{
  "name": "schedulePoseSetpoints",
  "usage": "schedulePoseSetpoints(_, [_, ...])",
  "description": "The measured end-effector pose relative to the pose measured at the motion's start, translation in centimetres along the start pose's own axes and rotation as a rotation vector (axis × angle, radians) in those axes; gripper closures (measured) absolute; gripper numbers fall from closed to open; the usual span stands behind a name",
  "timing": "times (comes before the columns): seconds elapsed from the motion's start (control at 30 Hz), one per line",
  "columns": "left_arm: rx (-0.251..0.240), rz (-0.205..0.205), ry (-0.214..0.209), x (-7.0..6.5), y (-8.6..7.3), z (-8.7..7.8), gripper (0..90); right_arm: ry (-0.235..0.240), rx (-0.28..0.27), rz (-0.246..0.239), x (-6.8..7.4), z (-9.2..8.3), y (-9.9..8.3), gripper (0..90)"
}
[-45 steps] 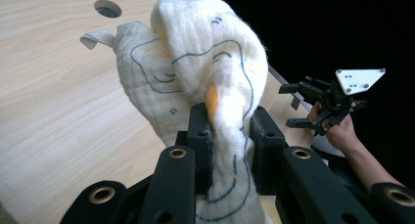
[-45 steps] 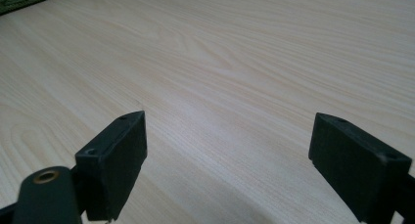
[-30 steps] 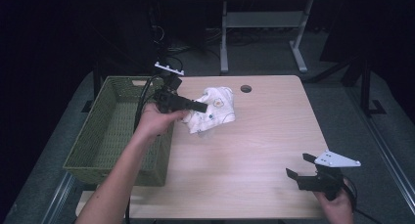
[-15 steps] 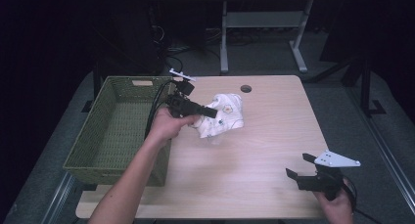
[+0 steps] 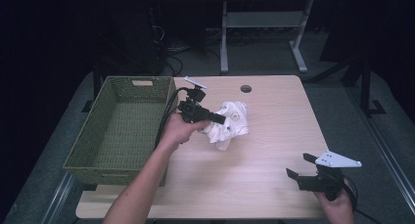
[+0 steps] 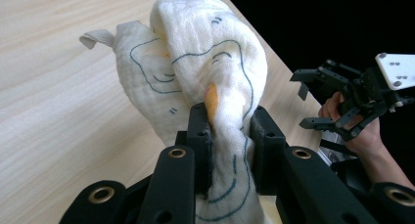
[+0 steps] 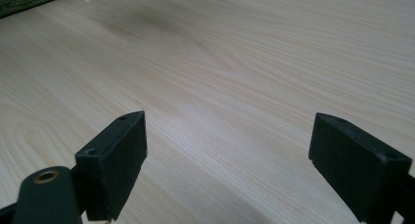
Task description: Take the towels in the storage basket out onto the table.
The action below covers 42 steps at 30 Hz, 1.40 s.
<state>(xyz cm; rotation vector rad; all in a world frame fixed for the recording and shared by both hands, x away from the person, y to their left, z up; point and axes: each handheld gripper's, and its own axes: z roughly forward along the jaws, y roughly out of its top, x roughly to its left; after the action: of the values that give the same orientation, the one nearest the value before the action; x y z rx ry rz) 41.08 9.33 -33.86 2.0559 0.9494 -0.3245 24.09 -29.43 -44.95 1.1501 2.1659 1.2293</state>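
Occupying the centre of the high view, the rectangular pale wood-grain table [image 5: 264, 185] stands on grey flooring in a dark room; a round dark hole [image 5: 245, 89] is set near its far edge, and a white metal frame leg [image 5: 224, 43] stands on the floor beyond it.

The white crumpled muslin cloth with blue line drawings and small orange patches [image 5: 227, 127] has a soft, waffled weave; it is bunched into a loose lump resting on the table near the middle, just to the right of the basket; one twisted corner points away from the lump in the left gripper view [image 6: 98, 37].

The olive-green woven rectangular basket [image 5: 93, 150] sits at the left end of the table, with a handle slot in its far wall; its inside holds nothing visible.

The left gripper [image 6: 227, 136], a black two-jaw tool, has its jaws nearly together and pinched on a fold of the cloth; the fabric is squeezed between the pads and bulges above them; the cloth touches the table.

The right gripper [image 5: 299, 168], black with a grey three-cornered plate on top, is held at the near right corner, well apart from the cloth; its jaws stand wide apart over bare wood and hold nothing.
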Motion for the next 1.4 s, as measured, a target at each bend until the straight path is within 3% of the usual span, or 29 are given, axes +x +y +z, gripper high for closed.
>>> schedulePoseSetpoints(0.43, [0.028,-0.034,-0.02,0.4,-0.4,3.6,73.9,0.0,0.004,-0.006,0.1,0.1,0.0,13.8])
schedulePoseSetpoints(0.6, [0.061,-0.037,-0.011,0.8,-0.9,5.3,73.7,0.0,0.001,-0.007,0.1,0.0,0.0,13.9])
schedulePoseSetpoints(0.7, [0.05,-0.071,-0.022,1.2,-1.3,6.4,73.5,-0.001,0.001,-0.005,0.1,0.0,0.0,13.9])
schedulePoseSetpoints(0.83, [0.068,-0.066,-0.009,1.5,-1.8,7.3,73.2,-0.001,-0.002,-0.005,0.1,0.0,0.0,13.8])
schedulePoseSetpoints(0.93, [0.058,-0.084,-0.01,1.7,-2.1,7.8,72.9,0.0,0.001,-0.004,0.1,0.1,-0.1,13.9])
schedulePoseSetpoints(1.2, [0.057,-0.084,0.002,1.8,-2.6,8.4,63.0,0.0,0.006,0.0,0.2,0.2,-0.1,13.9])
schedulePoseSetpoints(1.4, [0.045,-0.078,0.005,1.8,-2.6,8.1,50.8,0.0,0.009,-0.002,0.2,0.3,-0.1,13.9])
